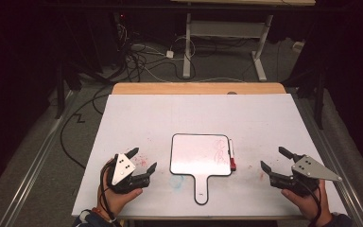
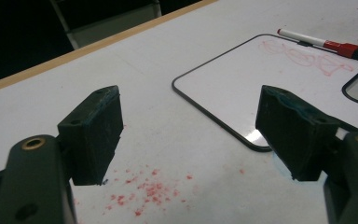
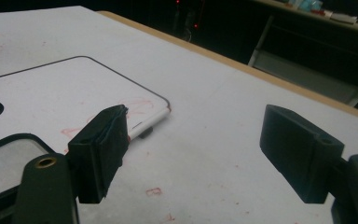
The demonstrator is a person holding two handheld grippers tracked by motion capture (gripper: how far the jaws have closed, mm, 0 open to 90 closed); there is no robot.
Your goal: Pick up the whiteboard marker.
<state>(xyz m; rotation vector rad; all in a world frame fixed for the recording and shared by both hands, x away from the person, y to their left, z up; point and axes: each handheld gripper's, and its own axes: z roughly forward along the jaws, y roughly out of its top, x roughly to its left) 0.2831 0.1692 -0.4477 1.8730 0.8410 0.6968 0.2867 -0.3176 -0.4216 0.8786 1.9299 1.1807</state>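
Both hands rest low at the near edge of the white surface (image 1: 137, 118), the left gripper (image 1: 142, 160) at about 8 o'clock from the middle of the high view, the right gripper (image 1: 273, 159) at about 4 o'clock. Each points inward and away from the person, and each has its jaws spread wide with nothing between them.

The paddle-shaped whiteboard (image 1: 196, 153) lies flat between the two, apart from both (its handle points back at 6 o'clock). The red-capped marker (image 1: 231, 155) lies just beside its right edge, at roughly 10 o'clock from the right gripper.

The left gripper view adds red scribbles on the whiteboard (image 2: 279, 74) near the marker (image 2: 321, 44), and red specks (image 2: 144, 191) on the surface below the jaws. In the right gripper view the left jaw hides part of the marker (image 3: 150, 122).
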